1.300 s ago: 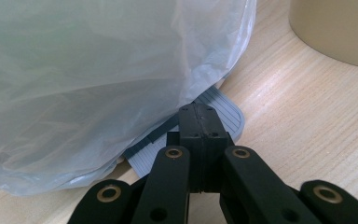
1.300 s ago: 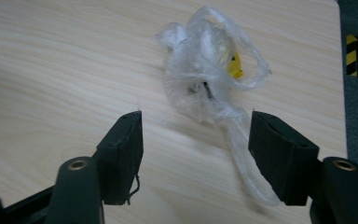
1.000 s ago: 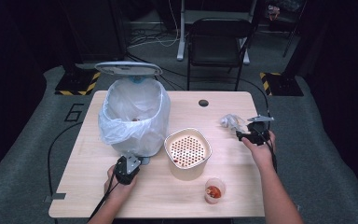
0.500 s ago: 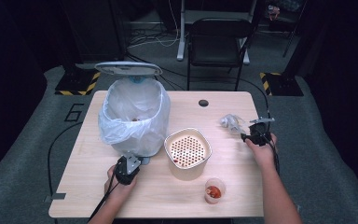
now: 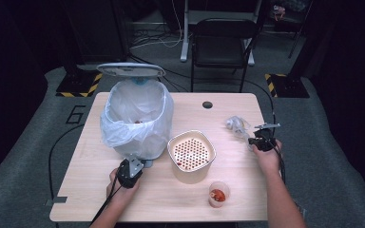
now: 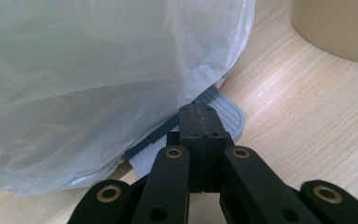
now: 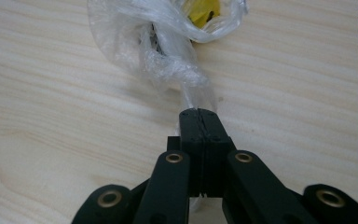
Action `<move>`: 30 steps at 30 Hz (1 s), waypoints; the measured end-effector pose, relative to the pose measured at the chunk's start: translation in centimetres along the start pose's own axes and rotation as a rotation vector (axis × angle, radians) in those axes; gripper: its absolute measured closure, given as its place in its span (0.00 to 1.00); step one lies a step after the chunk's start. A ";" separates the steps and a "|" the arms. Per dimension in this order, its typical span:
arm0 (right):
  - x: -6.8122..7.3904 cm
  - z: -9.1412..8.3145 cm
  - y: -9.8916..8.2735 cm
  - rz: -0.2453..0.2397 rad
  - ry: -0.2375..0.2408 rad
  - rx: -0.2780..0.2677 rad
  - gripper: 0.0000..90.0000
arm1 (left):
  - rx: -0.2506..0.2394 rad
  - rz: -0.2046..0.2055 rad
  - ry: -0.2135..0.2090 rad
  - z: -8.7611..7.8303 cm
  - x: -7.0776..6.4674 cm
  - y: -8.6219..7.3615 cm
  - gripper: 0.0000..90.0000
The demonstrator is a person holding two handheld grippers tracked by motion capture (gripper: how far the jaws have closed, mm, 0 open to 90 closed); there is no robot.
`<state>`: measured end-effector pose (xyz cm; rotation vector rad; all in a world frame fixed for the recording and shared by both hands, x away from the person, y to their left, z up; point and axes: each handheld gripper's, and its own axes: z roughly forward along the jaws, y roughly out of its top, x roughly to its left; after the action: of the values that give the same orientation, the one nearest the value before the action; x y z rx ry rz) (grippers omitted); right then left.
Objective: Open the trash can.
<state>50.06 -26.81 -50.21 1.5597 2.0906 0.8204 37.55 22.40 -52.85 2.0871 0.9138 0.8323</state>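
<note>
The right gripper (image 7: 199, 112) has just been closing, and in its own view the jaws now stand pressed together on the twisted tail of a crumpled plastic bag (image 7: 168, 51). The film runs out from the tips toward twelve o'clock and swells into a knotted bundle with something yellow inside. The long axis of the bag lies in line with the jaws, so any lift pulls it straight along the gripper.

In the high view the right gripper (image 5: 261, 141) sits near the bench (image 5: 90, 190) edge on the right, with the bag (image 5: 237, 124) at about ten o'clock from it, lying on the wood. From there the bin (image 5: 135, 118), lined with a clear bag and with its lid raised, stands at nine o'clock, well apart, and the perforated strainer bowl (image 5: 191, 151) lies between the two.

The left gripper (image 6: 199, 112) is shut with nothing between its jaws, and its tips rest on the grey foot pedal (image 6: 226, 109) at the bin's base, under the overhang of the liner. In the high view that gripper (image 5: 130, 172) sits at six o'clock from the bin, touching its foot.

The bag is in the right hand alone; I judge the carry must go leftward over the bowl to the open mouth of the bin. A small cup (image 5: 217, 194) stands near the front edge, clear of that path.
</note>
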 end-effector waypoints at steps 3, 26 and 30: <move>0.2 -0.4 -0.5 0.010 0.023 -0.017 1.00 | -0.001 0.014 0.011 0.0 -0.1 0.0 1.00; 3.9 -8.1 -6.2 -0.028 0.122 -0.072 0.84 | 0.001 0.025 0.023 0.0 -0.4 0.0 1.00; 4.4 -9.0 -5.1 -0.028 0.107 -0.119 0.63 | -0.004 0.031 0.034 0.0 -0.5 0.0 1.00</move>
<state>39.38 -25.53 -46.82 1.4502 2.0904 1.0196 37.34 22.03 -52.99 2.0946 0.8991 0.8878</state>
